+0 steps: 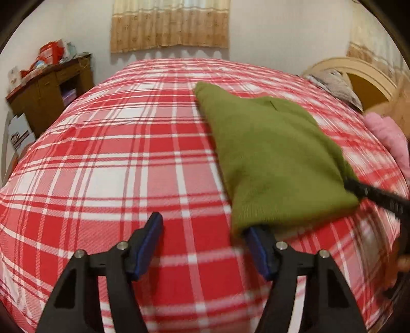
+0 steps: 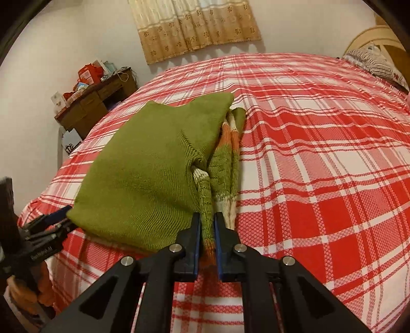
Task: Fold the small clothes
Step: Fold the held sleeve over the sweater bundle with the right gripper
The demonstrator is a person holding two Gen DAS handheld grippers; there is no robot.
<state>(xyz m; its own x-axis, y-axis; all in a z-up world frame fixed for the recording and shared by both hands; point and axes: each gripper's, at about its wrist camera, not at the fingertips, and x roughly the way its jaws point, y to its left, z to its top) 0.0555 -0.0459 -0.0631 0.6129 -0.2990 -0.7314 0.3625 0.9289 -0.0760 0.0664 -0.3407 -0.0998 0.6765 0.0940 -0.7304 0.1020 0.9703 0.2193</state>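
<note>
A green knit sweater (image 1: 271, 153) lies partly folded on the red plaid bed (image 1: 128, 153). My left gripper (image 1: 205, 230) is open; its right finger sits under the sweater's near corner, its left finger over bare sheet. In the right wrist view the sweater (image 2: 143, 174) lies left of centre, with a striped green, orange and cream sleeve (image 2: 225, 153) along its right side. My right gripper (image 2: 207, 225) is shut on the sleeve's end. The left gripper (image 2: 55, 217) shows at the sweater's left corner. The right gripper's finger (image 1: 369, 192) shows at the sweater's right edge.
A wooden desk with red boxes (image 1: 48, 87) stands left of the bed. A curtain (image 1: 169, 23) hangs on the far wall. A headboard (image 1: 358, 74), a striped pillow (image 2: 376, 61) and a pink cloth (image 1: 389, 138) are at the right. Bare sheet (image 2: 320, 153) lies right of the sweater.
</note>
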